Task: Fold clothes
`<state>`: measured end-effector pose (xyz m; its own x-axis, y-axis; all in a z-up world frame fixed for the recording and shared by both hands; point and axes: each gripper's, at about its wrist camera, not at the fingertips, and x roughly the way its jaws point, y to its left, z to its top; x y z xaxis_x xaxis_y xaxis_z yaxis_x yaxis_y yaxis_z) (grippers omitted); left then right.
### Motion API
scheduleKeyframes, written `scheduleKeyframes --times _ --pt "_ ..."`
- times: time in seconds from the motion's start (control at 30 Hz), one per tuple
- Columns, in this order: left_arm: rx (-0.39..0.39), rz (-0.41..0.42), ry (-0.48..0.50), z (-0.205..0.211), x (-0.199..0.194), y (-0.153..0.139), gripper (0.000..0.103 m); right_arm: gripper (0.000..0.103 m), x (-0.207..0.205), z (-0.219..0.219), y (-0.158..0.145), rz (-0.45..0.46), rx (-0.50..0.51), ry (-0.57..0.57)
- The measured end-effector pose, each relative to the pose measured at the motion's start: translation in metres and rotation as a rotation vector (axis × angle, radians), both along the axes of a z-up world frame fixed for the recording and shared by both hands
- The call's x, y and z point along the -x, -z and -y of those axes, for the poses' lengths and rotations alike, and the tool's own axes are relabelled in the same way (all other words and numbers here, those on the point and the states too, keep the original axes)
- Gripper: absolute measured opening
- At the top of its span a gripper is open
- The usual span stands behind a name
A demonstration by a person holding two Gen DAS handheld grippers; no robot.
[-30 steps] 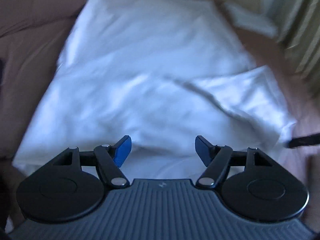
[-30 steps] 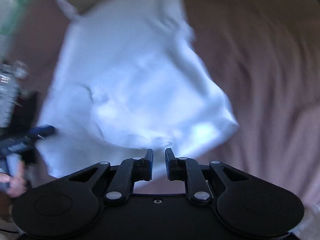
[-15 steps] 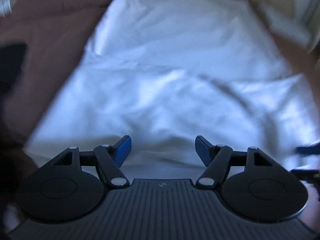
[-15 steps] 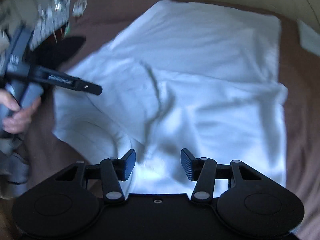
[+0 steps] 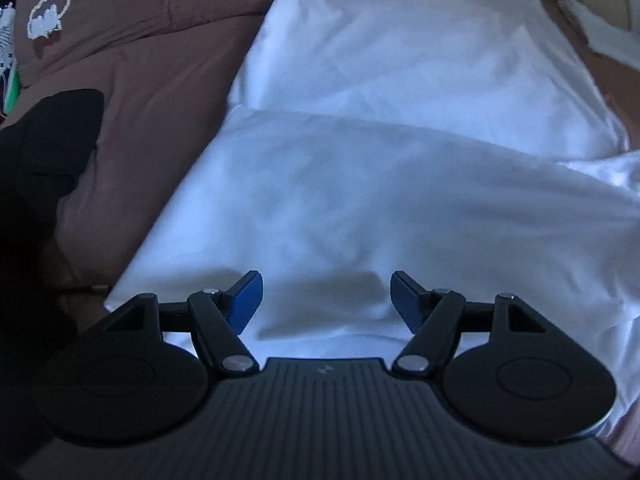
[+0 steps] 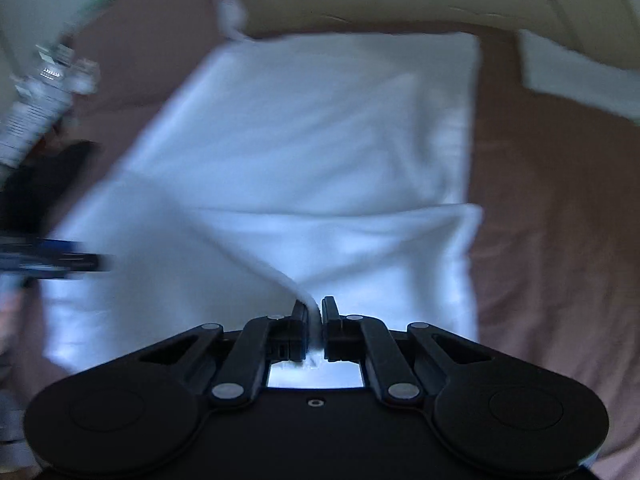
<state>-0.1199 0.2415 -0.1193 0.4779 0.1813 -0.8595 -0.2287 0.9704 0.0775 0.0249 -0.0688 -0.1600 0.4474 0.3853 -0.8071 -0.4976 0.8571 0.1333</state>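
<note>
The right hand-held gripper (image 6: 315, 312) is clamped on a raised ridge of the white garment (image 6: 320, 152): its black fingers (image 6: 299, 318) stand nearly together with a thin fold of cloth pinched between them, and the fold climbs from the flat fabric up into the grip. Ahead of it the garment spreads over the brown bedspread (image 6: 552, 208), with a folded-over layer lying across the near half. Off to its left, blurred, is the left hand-held gripper (image 6: 56, 260).

The left hand-held gripper (image 5: 326, 298) has its blue-padded fingers (image 5: 248, 296) wide apart, holding nothing; whether the pads touch the cloth just beneath them cannot be told. The white garment (image 5: 380, 184) fills the space ahead of and below it. To its left lie the brown bedspread (image 5: 152, 92) and a black cloth (image 5: 44, 148); a white printed patch (image 5: 48, 14) shows at the far left
</note>
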Motion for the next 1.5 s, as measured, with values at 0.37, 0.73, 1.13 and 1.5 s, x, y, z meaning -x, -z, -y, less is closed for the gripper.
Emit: scheduleKeyframes --times 0.37,0.73,1.13,1.5 --pt "-0.128 0.047 -0.253 -0.067 -0.02 0.003 0.077 0.046 -0.013 0.045 0.027 -0.164 -0.208 0.126" --pt "-0.341 0.011 -0.167 -0.043 -0.037 0.017 0.005 0.002 0.008 0.017 0.0 0.204 -0.077 0.118" --pt "-0.056 -0.011 -0.358 -0.117 0.0 0.014 0.005 0.049 -0.004 0.029 0.021 -0.104 -0.144 0.118" --pt "0.105 0.04 -0.214 -0.105 -0.031 0.017 0.064 0.063 -0.01 0.036 0.039 -0.223 -0.226 0.156"
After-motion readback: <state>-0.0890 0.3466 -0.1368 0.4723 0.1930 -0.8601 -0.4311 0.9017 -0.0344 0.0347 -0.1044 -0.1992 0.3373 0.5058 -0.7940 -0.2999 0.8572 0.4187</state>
